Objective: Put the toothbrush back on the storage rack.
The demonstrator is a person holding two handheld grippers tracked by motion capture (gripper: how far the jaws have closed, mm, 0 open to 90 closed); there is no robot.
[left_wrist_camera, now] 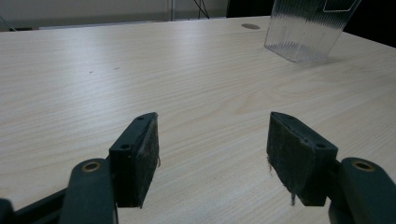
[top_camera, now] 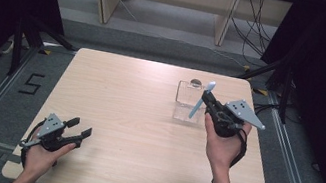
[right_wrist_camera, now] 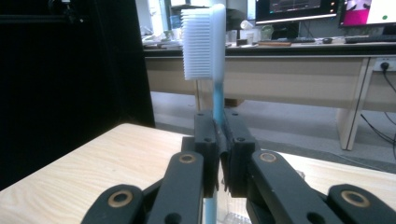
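On the pale wooden desk, my right gripper clamps a toothbrush above the clear container; my left gripper fingers stand wide apart, empty.

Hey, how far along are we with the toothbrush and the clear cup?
Done: the right gripper has its jaws shut on the light blue toothbrush. In hand: it holds the brush above the clear ribbed plastic cup. Left: probably lowering it into the cup and letting go. The left gripper rests open, apart.
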